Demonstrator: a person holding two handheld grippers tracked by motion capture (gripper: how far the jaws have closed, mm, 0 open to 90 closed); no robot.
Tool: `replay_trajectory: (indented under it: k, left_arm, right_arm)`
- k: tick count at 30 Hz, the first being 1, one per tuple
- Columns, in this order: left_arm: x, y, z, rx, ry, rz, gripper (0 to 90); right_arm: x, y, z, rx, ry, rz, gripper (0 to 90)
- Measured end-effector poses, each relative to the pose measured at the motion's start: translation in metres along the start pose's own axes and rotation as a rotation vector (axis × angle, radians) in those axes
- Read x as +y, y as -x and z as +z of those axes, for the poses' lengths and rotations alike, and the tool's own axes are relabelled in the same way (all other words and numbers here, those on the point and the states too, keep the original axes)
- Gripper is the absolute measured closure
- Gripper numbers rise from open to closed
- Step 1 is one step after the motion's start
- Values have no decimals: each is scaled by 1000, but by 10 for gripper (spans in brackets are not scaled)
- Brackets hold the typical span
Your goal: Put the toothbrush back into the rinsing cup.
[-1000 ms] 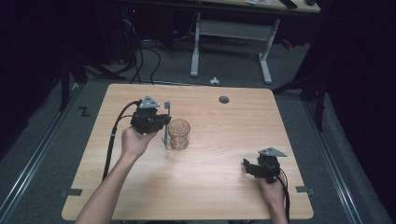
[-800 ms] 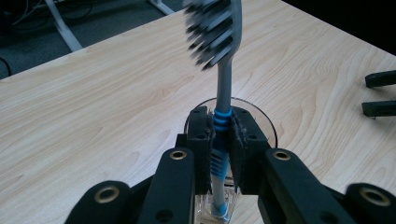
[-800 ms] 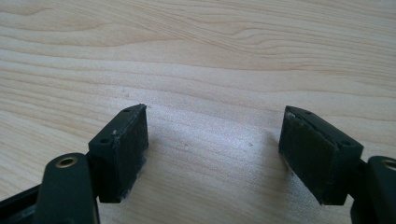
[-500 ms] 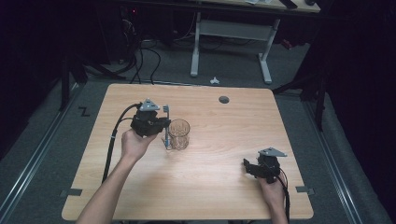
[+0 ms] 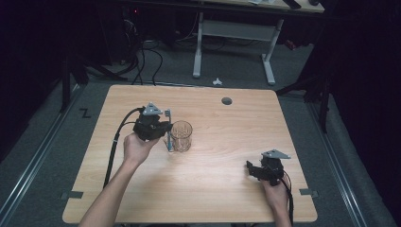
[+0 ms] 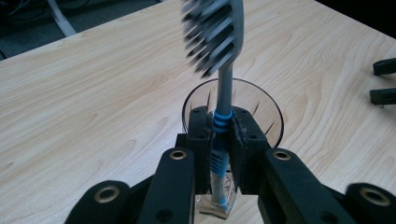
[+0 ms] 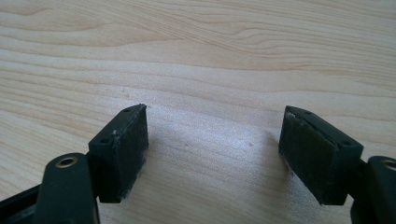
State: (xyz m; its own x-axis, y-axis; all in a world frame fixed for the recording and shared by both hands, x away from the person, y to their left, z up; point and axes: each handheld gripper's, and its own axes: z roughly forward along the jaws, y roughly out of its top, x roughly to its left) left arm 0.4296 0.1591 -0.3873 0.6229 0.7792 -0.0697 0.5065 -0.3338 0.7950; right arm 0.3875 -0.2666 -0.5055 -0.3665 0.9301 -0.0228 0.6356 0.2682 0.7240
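The left tool (image 6: 219,149) was clamped tight on the blue-ribbed handle of a toothbrush (image 6: 223,84), holding it upright with the bristled head above the pads and the handle's lower end just short of the surface (image 5: 227,189). Directly beyond that tool, just past the brush, stood a clear glass (image 5: 181,135), upright with its mouth open; in the high view the brush stood just beside the glass's near wall, outside it. Well away across the surface, the right tool (image 7: 215,149) sat low over the bare wood with its pads spread wide apart and nothing between them.
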Motion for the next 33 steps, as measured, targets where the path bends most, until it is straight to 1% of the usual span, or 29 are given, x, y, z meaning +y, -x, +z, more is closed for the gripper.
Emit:
replay_trajectory:
  k: [7, 15, 24, 33]
  left_arm:
    - [-1, 4, 3, 10, -11, 26, 796]
    - [-7, 3, 6, 14, -14, 26, 797]
    - [-8, 4, 7, 13, -16, 26, 796]
    - [-9, 4, 7, 30, -12, 39, 798]
  right_arm:
    - [0, 0, 0, 0, 0, 0, 242]
    - [0, 0, 0, 0, 0, 0, 242]
    - [0, 0, 0, 0, 0, 0, 242]
    - [0, 0, 0, 0, 0, 0, 242]
